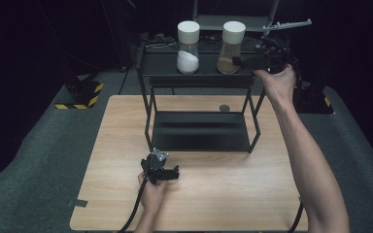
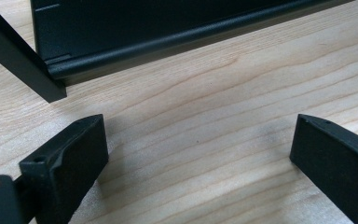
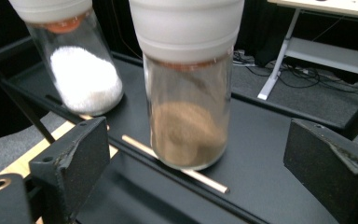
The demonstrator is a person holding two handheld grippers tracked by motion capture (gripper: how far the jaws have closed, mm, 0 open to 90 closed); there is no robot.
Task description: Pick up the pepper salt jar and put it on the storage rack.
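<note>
1. Black two-tier shelf rack (image 1: 200, 131) stands on the wooden counter (image 1: 126, 145), toward its far side.
2. On the top shelf: jar of white powder (image 1: 188, 47) at left, jar of brown powder (image 1: 231, 47) at right, just beside each other, both upright, white lids.
3. Right gripper (image 1: 245, 61) is held at top-shelf height, jaws wide apart, empty; the brown jar (image 3: 189, 93) stands between and beyond them (not touching either jaw).
4. Left gripper (image 1: 167, 173) rests low over the counter in front of the rack, jaws wide apart, holding nothing; rack leg (image 2: 21, 56) just ahead.
5. Small dark disc (image 1: 224, 108) lies on the counter behind the rack.
</note>
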